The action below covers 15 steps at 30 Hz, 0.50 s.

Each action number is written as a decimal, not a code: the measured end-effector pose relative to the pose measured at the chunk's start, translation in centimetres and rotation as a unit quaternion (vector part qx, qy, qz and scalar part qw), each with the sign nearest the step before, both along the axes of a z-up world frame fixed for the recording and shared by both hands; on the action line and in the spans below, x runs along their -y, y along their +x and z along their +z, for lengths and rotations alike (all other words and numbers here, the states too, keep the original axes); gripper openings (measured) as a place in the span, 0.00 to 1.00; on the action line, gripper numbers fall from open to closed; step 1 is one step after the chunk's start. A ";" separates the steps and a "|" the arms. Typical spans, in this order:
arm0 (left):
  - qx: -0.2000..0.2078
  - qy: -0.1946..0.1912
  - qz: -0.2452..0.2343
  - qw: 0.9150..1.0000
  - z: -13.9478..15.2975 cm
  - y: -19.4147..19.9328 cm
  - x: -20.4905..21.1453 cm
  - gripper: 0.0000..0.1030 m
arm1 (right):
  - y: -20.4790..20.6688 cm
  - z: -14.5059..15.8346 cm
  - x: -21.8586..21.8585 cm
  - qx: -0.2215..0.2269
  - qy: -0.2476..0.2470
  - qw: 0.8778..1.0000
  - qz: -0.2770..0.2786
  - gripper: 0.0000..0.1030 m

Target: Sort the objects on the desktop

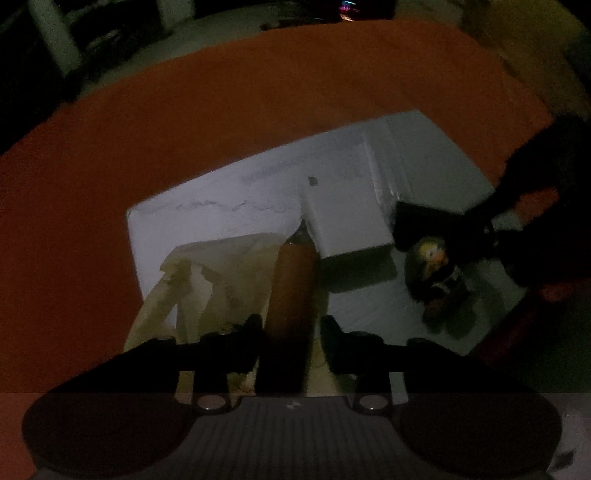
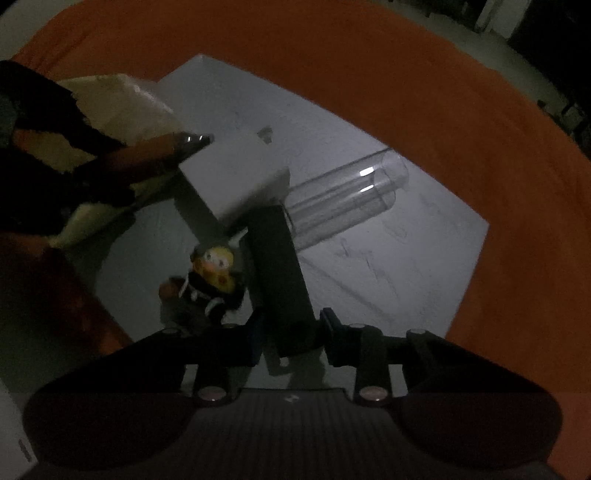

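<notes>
Two grippers are loaded: our left gripper [image 1: 291, 332] clamps an orange marker [image 1: 291, 288] over the near-left of the white board [image 1: 221, 192], our right gripper [image 2: 291, 332] clamps a dark block [image 2: 277, 258], which could knock the toy figure [image 2: 216, 269] just left.

Tablecloth: an orange cloth [image 1: 229, 110] is covering the table and showing on all sides of the white board.
White board: a flat white sheet [image 2: 388, 229] is lying on the orange cloth, bearing faint grey scribbles.
Floor: a pale grey floor [image 1: 221, 26] is showing beyond the far edge of the cloth.
Background light: a small pink and blue glow [image 1: 347, 8] is shining in the dark far behind the table.
Pale post: a light upright shape [image 1: 55, 37] is standing at the far left, too blurred to identify.
</notes>
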<state>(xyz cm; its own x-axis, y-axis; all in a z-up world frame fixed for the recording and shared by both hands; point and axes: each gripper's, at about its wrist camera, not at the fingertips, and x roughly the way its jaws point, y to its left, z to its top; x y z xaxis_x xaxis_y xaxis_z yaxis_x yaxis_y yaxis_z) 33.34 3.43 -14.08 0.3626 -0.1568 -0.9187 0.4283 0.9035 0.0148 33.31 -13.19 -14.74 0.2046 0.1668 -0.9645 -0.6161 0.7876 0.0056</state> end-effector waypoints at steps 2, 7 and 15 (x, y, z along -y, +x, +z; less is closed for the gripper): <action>-0.012 -0.016 0.027 0.999 0.2 -0.1 -0.4 0.24 | 0.3 0.5 0.7 -0.018 0.008 0.999 -0.034 0.31; -0.040 -0.038 0.059 0.997 0.2 0.1 -1.0 0.24 | 0.6 -0.3 2.1 -0.080 0.005 0.996 -0.042 0.31; -0.024 0.017 0.019 0.999 -0.9 0.3 0.9 0.36 | 1.2 0.7 1.0 -0.032 0.012 0.998 -0.046 0.43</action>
<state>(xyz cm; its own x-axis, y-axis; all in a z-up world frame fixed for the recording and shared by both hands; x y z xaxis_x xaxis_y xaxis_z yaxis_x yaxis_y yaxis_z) 33.60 2.58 -14.96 0.3241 -0.1117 -0.9394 0.3937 0.9188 0.0266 34.47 -14.15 -14.09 0.1577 0.1736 -0.9721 -0.5391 0.8399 0.0626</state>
